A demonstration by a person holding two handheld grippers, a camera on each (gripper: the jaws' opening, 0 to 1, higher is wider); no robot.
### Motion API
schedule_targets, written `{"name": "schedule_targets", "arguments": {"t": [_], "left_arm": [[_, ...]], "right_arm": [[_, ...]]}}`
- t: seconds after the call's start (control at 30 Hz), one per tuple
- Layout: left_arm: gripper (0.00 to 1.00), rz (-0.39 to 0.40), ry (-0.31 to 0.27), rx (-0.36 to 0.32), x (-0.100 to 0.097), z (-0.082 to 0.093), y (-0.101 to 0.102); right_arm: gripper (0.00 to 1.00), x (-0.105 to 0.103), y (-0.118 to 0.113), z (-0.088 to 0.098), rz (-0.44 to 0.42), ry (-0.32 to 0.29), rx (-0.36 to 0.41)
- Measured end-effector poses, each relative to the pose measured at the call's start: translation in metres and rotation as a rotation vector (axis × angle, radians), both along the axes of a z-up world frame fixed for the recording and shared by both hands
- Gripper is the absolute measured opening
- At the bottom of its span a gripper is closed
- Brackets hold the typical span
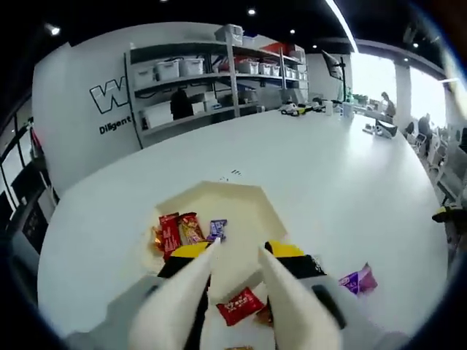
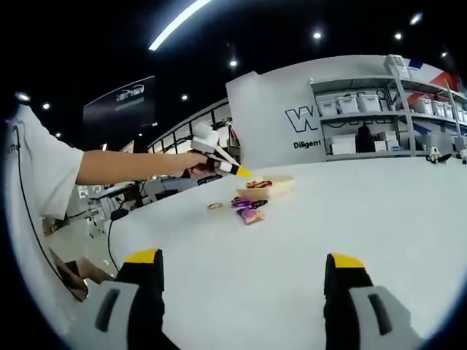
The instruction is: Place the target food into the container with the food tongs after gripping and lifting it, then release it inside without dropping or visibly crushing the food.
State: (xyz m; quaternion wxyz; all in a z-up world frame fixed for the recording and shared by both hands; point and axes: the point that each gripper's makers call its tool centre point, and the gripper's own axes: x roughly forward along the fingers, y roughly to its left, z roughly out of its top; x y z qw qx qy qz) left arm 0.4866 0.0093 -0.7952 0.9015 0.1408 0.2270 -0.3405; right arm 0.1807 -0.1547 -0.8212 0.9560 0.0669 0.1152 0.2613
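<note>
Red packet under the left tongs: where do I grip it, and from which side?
Take the red packet across its middle, coming straight down from above. It lies flat on the table between the open tips of the left gripper, just outside the container. A light squeeze should do, since it looks soft.

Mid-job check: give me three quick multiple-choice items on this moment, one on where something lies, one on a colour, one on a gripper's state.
1. Where is the purple packet?
A. in the container
B. on the table outside it
C. on the shelf

2. What colour is the packet between the tong tips?
A. red
B. green
C. white

3. How do the right gripper's jaws stand?
A. shut on a packet
B. shut empty
C. wide apart, empty

1 B: it lies on the table, beside the container.
2 A: red wrapper.
3 C: bare table shows between them.
</note>
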Motion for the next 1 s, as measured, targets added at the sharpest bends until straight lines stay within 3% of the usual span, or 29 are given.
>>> {"name": "schedule_targets", "arguments": {"t": [0.13, 0.37, 0.77, 1.0], "left_arm": [[0.28, 0.016, 0.020, -0.007, -0.007, -0.007, 0.014], [0.28, 0.005, 0.024, -0.014, -0.018, -0.008, 0.021], [0.28, 0.022, 0.049, 0.005, -0.043, -0.032, 0.051], [0.28, 0.052, 0.069, -0.033, -0.054, -0.036, 0.066]], "right_arm": [[0.89, 0.000, 0.007, 0.002, 0.007, -0.003, 0.001], [0.89, -0.001, 0.016, 0.003, 0.024, -0.005, -0.010], [0.89, -0.004, 0.025, 0.006, 0.039, -0.011, -0.023], [0.89, -0.003, 0.038, 0.007, 0.061, -0.018, -0.023]]}}
